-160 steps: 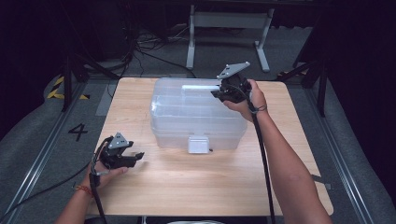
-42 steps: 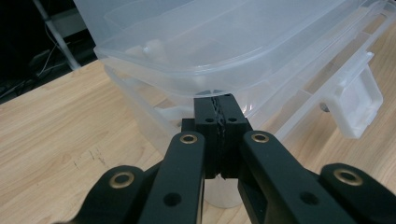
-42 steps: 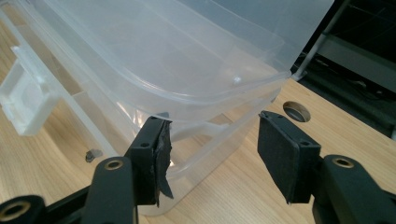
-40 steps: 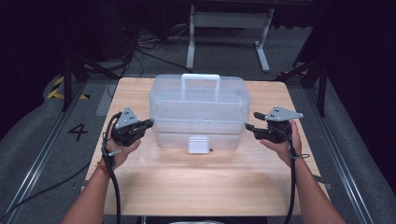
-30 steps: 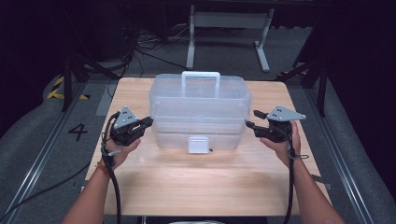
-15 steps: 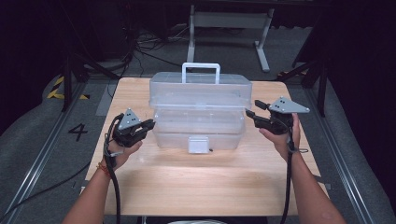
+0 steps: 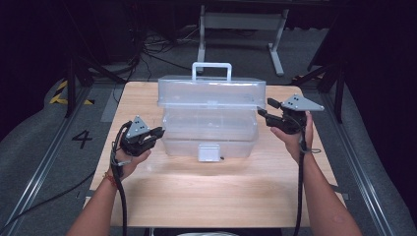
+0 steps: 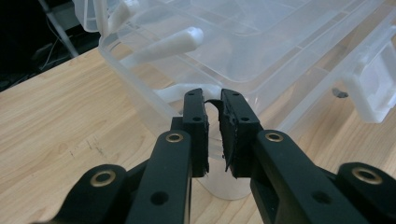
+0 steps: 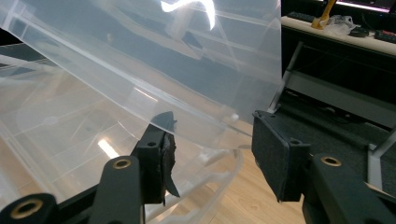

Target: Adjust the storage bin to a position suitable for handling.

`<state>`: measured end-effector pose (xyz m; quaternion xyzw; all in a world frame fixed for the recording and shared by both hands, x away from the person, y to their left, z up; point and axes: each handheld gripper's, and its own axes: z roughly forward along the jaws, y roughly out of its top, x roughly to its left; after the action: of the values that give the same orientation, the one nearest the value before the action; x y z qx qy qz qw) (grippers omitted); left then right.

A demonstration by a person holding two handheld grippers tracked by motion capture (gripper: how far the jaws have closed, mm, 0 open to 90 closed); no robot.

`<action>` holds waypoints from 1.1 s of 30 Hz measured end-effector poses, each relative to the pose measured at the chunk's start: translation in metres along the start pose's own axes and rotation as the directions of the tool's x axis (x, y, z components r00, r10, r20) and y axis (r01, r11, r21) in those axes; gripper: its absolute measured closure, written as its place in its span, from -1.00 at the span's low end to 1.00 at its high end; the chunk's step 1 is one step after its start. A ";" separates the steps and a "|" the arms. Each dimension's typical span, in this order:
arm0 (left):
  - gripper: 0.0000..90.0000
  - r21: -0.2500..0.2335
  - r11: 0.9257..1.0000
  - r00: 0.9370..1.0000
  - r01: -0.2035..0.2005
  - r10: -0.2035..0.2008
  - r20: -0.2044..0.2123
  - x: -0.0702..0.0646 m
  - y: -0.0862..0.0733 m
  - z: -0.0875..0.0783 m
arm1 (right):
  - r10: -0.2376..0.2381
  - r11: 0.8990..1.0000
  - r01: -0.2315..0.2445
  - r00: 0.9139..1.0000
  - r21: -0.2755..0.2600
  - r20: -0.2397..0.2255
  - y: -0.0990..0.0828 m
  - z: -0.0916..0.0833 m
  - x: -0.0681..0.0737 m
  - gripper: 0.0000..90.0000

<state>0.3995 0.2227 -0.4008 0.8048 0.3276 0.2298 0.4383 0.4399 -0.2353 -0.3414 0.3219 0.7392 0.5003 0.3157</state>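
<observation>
There sits the clear plastic box (image 7: 210,129), square in the middle of the high view on the wooden table (image 7: 206,196), its long axis running left to right across the frame, latch (image 7: 209,152) facing the lower edge and white handle (image 7: 212,71) standing up at the far side. The lid (image 7: 211,92) is lifted off the base along the front, tilted up and hanging over it. Left gripper (image 7: 156,133) is at the box's left end, centre-left of the frame, pointing right into the side wall low down; in the left gripper view its jaws (image 8: 212,100) are pinched nearly together with just a slim gap, their tips right at the rim of the base beside a white hinge arm (image 8: 163,43), and whether they actually bite on plastic I cannot tell. Over at the right end, right of centre and higher in the frame, the right gripper (image 7: 262,108) points left at the lid's edge; in the right gripper view the transparent lid (image 9: 154,70) slants down between its half-spread jaws, one pad (image 9: 161,156) under the edge, the other standing clear, so it is not clamped. Both forearms come up from the bottom edge, the left hand (image 7: 129,156) low with its wrist near the table, the right hand (image 7: 294,133) raised, cable trailing down its forearm.
</observation>
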 end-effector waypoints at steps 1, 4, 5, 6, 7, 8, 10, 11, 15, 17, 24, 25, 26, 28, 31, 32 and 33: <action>0.80 -0.005 1.000 1.000 0.005 -0.005 0.003 0.000 -0.001 0.000 | 0.000 1.000 0.000 1.000 -0.001 0.005 0.001 0.001 0.000 0.12; 0.80 -0.007 1.000 1.000 0.005 -0.004 0.004 0.000 -0.001 0.000 | 0.003 1.000 -0.003 1.000 -0.010 0.016 0.004 0.005 0.000 0.14; 0.80 -0.008 1.000 1.000 0.004 -0.004 0.005 0.000 -0.001 0.000 | 0.008 1.000 -0.008 1.000 -0.006 0.014 0.004 0.006 -0.001 0.15; 0.80 -0.008 1.000 1.000 0.004 -0.004 0.005 0.000 -0.001 0.000 | 0.012 1.000 -0.012 1.000 -0.005 0.014 0.005 0.007 -0.001 0.15; 0.80 -0.008 1.000 1.000 0.004 -0.004 0.005 0.000 -0.001 0.000 | 0.012 1.000 -0.012 1.000 -0.005 0.014 0.005 0.007 -0.001 0.15; 0.80 -0.010 1.000 1.000 0.004 -0.004 0.007 0.000 -0.001 0.000 | 0.009 1.000 -0.009 1.000 -0.005 0.016 0.005 0.008 -0.001 0.16; 0.80 -0.009 1.000 1.000 0.003 -0.003 0.004 0.000 -0.001 0.001 | 0.007 1.000 -0.007 1.000 -0.008 0.021 0.007 0.011 -0.001 0.19; 0.80 -0.009 1.000 1.000 0.003 -0.003 0.004 0.000 -0.001 0.001 | 0.004 1.000 -0.003 1.000 -0.008 0.023 0.008 0.011 -0.001 0.21; 0.79 -0.009 1.000 1.000 0.000 0.000 0.005 -0.001 -0.001 0.001 | 0.018 1.000 -0.018 1.000 -0.019 0.026 0.011 0.014 -0.003 0.23; 0.79 -0.009 1.000 1.000 0.000 0.000 0.006 0.000 -0.001 0.001 | 0.012 1.000 -0.012 0.999 -0.020 0.031 0.013 0.015 -0.004 0.28; 0.78 -0.013 1.000 1.000 0.001 -0.001 0.014 0.000 -0.002 0.001 | 0.030 0.999 -0.029 0.997 -0.021 0.065 0.020 0.022 -0.008 0.45; 0.78 -0.013 1.000 1.000 0.001 -0.001 0.015 0.000 -0.002 0.001 | 0.034 0.999 -0.033 0.997 -0.021 0.064 0.020 0.022 -0.009 0.46; 0.78 -0.013 1.000 1.000 0.001 0.000 0.015 0.000 -0.002 0.001 | 0.030 0.999 -0.029 0.997 -0.019 0.069 0.019 0.023 -0.009 0.48; 0.79 -0.013 1.000 1.000 0.000 0.000 0.015 0.000 -0.002 0.001 | 0.023 1.000 -0.022 0.996 -0.013 0.085 0.019 0.025 -0.008 0.51; 0.79 -0.017 1.000 1.000 0.003 -0.002 0.018 0.001 -0.002 0.001 | 0.026 0.999 -0.024 0.995 -0.022 0.097 0.019 0.027 -0.008 0.55; 0.79 -0.018 1.000 1.000 0.003 -0.002 0.020 0.001 -0.002 0.001 | 0.030 0.999 -0.027 0.995 -0.023 0.097 0.019 0.027 -0.009 0.56; 0.78 -0.018 1.000 1.000 0.003 -0.003 0.022 0.001 -0.002 0.001 | 0.041 0.999 -0.039 0.994 -0.027 0.100 0.019 0.028 -0.009 0.58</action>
<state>0.4001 0.2239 -0.4033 0.8028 0.3220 0.2233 0.4493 0.4705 -0.2224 -0.3309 0.3574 0.7096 0.4988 0.3464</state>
